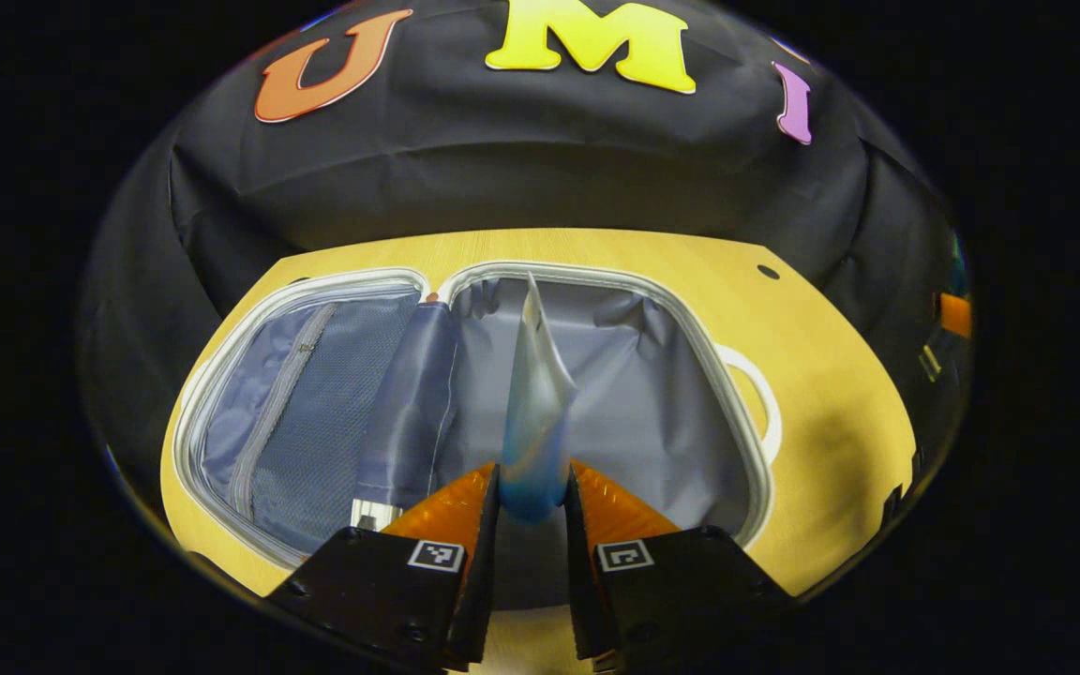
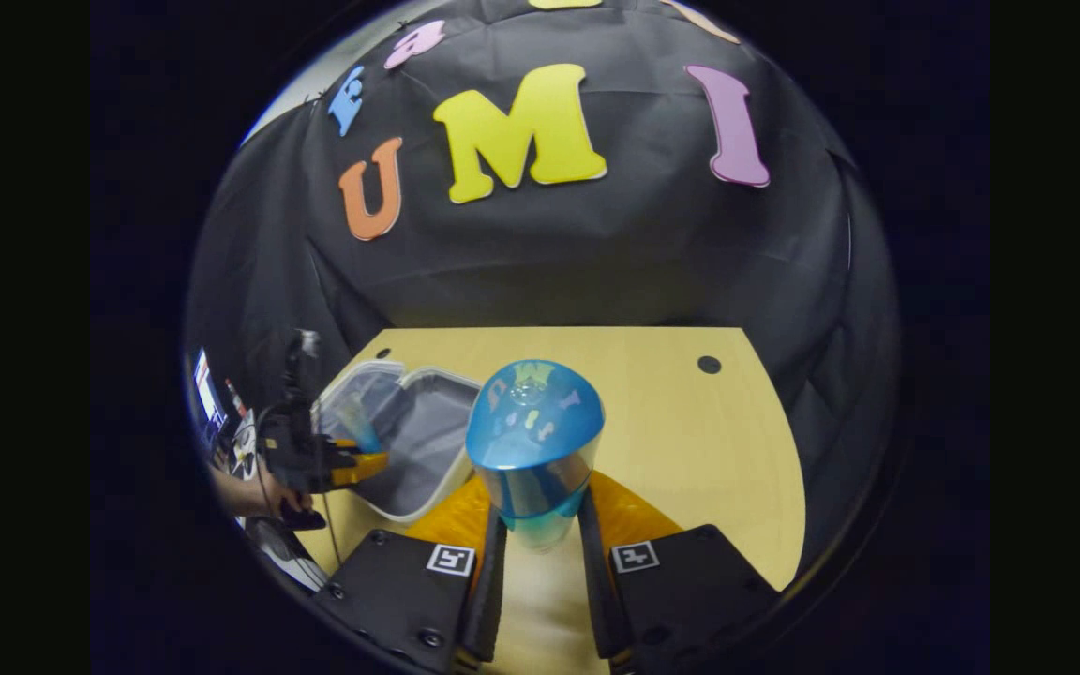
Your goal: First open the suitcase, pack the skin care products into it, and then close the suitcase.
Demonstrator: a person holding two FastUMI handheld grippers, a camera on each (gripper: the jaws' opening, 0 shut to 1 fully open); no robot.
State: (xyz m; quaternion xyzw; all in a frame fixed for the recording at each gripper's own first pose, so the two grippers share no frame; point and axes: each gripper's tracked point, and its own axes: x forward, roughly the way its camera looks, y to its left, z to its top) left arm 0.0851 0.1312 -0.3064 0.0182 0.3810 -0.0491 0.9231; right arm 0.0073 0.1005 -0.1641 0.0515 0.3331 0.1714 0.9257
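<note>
Left hand-held gripper [image 1: 532,487] pinches a tube [image 1: 536,412] over the open suitcase [image 1: 746,441] ahead, right hand-held gripper [image 2: 540,520] clamps a bottle [image 2: 534,441] above the desk [image 2: 690,441]; packing underway, next release inside.

wall: black cloth [image 2: 596,272], creased, hangs behind & round both sides
tabletop: light wood [image 2: 690,441], yellowish, small dark round hole [image 2: 709,365] nr far right corner
light: dim booth, tabletop brightest, soft shadow on its right side
far left: clutter past tabletop edge, too small to tell
</note>
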